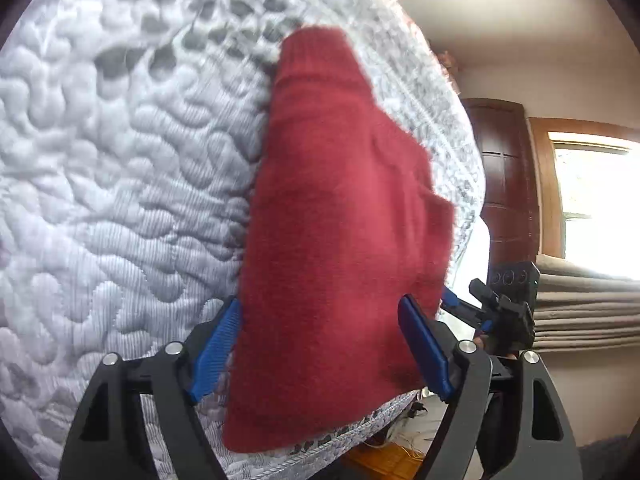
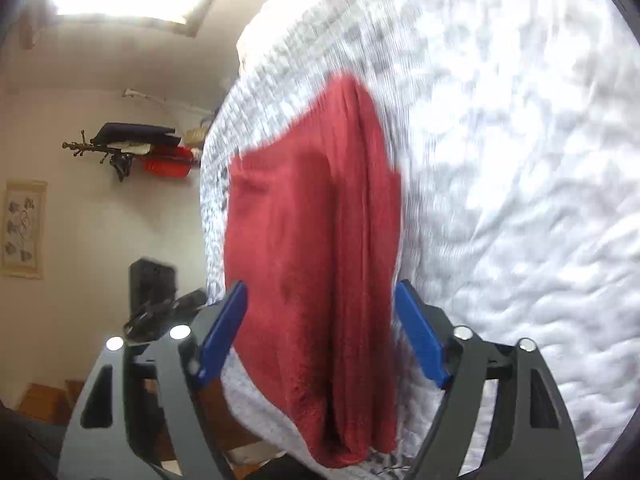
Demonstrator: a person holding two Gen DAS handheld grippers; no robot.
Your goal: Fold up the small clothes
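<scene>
Room: cream walls, a dark wooden door (image 1: 506, 184) and a bright window (image 1: 596, 208) beyond the bed's edge; the window is blown out, nothing readable through it
Surface: white quilted mattress (image 1: 120, 168), sharp in the left wrist view, smeared by blur in the right wrist view
Red garment (image 1: 332, 232): a fuzzy knitted piece lying on the mattress near its edge, running forward from between the jaws; a ribbed end lies farthest ahead; its near hem passes under the gripper bodies, so its full outline cannot be made out
Left gripper (image 1: 320, 344): jaws spread wide apart, one blue pad on either side of the garment; whether the pads touch the cloth cannot be told
Right gripper (image 2: 318, 336): jaws apart, straddling the garment, which shows lengthwise folds or ridges here; contact unclear through blur
Other gripper in view: the right one's dark body sits just beyond the left gripper's right jaw, partly hidden behind it
Wall items: a framed picture (image 2: 24, 228) and a rack with dark and red things (image 2: 132, 148), too small to identify
</scene>
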